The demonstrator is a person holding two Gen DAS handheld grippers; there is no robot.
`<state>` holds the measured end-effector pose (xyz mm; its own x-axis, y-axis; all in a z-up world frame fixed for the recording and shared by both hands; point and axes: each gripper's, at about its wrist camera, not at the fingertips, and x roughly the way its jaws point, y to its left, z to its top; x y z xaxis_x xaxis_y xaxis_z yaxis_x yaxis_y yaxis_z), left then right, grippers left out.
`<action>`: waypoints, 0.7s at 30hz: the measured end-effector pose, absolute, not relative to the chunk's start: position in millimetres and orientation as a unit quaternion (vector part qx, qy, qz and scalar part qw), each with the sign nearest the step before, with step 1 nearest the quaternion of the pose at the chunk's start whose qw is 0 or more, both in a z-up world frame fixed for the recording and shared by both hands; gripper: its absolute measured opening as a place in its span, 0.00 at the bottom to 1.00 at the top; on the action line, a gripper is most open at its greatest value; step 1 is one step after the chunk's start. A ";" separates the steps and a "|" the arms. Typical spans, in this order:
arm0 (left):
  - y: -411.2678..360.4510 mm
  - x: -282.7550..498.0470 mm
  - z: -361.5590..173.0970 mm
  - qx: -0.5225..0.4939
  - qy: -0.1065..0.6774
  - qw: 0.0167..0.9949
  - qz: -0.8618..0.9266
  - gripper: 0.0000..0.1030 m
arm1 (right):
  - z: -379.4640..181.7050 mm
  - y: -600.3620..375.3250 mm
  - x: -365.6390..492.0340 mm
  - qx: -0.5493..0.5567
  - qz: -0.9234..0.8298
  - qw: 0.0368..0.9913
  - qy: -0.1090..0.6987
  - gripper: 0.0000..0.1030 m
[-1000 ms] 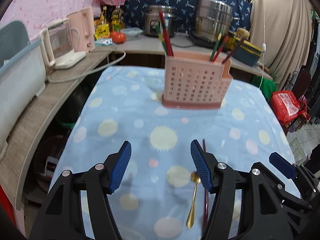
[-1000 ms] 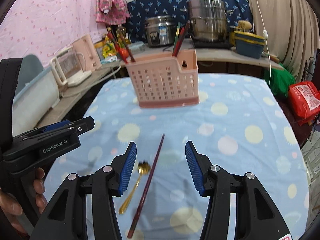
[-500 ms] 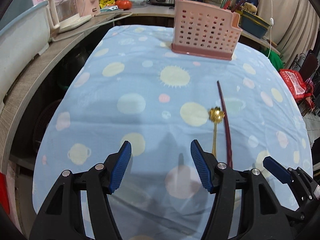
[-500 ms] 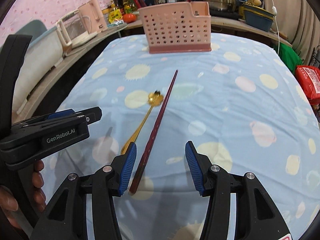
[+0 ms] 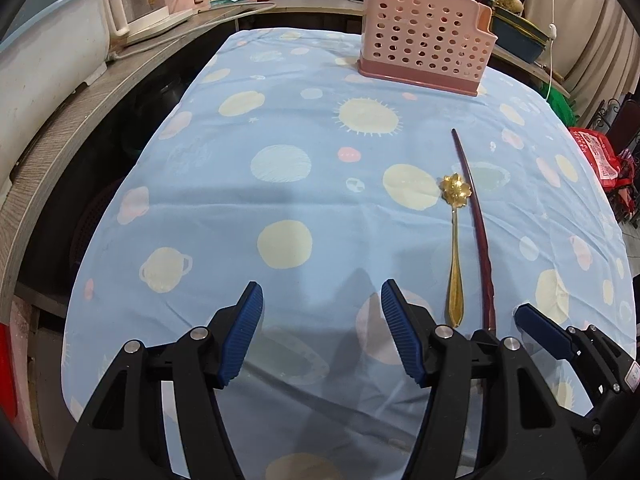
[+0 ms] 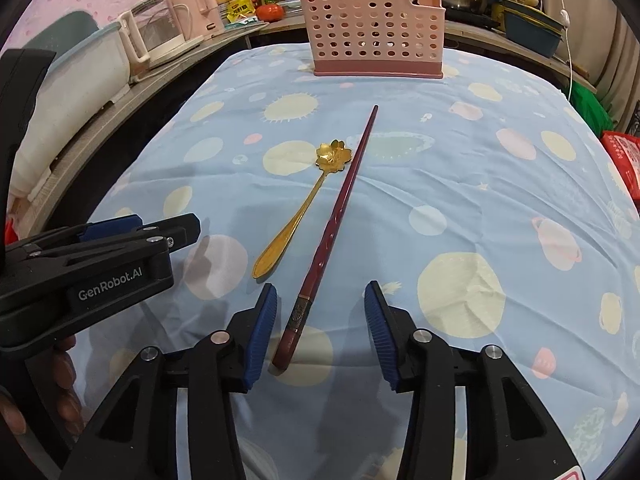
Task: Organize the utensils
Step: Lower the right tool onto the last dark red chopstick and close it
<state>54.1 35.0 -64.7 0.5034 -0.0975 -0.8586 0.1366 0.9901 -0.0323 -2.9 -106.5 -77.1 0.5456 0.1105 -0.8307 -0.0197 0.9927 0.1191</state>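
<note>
We see the surface point(image 6: 460, 168) under a blue spotted cloth filling most of the frame. At top centre stands the pink basket point(image 6: 370, 40). Our right hand-held gripper point(image 6: 320, 320) at the bottom gapes wide, empty, around the chopstick's point(image 6: 340, 208) near end. Our left hand-held gripper point(image 5: 322, 328) is likewise wide open, holding nothing. The gold spoon point(image 6: 304, 204) lies just left of the chopstick.

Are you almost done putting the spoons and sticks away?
Some are done: a few sticks already stand in the pink holder. Nothing is in hand; the left tool and the right tool are both open and empty. Left to do: the gold flower spoon and the dark red chopstick lie on the blue cloth.
</note>
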 end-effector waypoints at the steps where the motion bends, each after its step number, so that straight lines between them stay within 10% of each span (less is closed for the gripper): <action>1: 35.1 53.7 -65.3 0.020 0.494 0.866 -0.067 0.57 | -77.8 -106.5 -3.3 0.045 0.036 0.878 0.475 0.40; 13: 29.8 46.5 -72.5 0.023 0.505 0.859 -0.081 0.57 | -80.0 -120.3 -8.6 0.038 0.020 0.883 0.467 0.07; 21: 11.8 39.4 -67.1 0.011 0.506 0.854 -0.122 0.59 | -78.3 -141.4 -19.8 0.059 -0.003 0.887 0.459 0.06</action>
